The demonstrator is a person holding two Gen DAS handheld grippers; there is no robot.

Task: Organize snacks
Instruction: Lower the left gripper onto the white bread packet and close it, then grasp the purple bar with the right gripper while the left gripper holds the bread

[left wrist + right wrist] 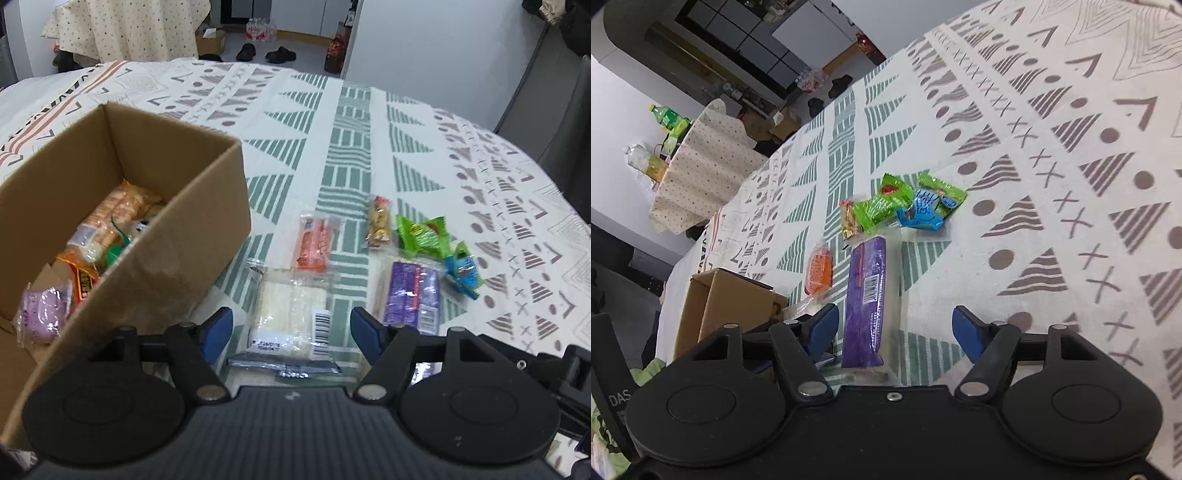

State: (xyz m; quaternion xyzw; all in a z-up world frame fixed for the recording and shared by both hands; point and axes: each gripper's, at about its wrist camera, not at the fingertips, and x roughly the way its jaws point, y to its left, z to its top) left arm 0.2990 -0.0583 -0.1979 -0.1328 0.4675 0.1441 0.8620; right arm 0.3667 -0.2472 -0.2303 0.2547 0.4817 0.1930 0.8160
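Left gripper (291, 332), jaws apart and empty, straddles my white wafer pack (293, 310) at 12 o'clock, long axis running 12 to 6; cardboard box (184, 236) at 10 o'clock; right gripper (895, 328) unclenched over purple pack (866, 295)

Dark shoes (246, 51), bottled water pack (261, 29), dotted cloth (698, 166).

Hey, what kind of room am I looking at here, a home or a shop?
Most likely a home living or dining area: a table with a patterned tablecloth, shoes on the floor, and drink bottles on a cloth-draped side table.
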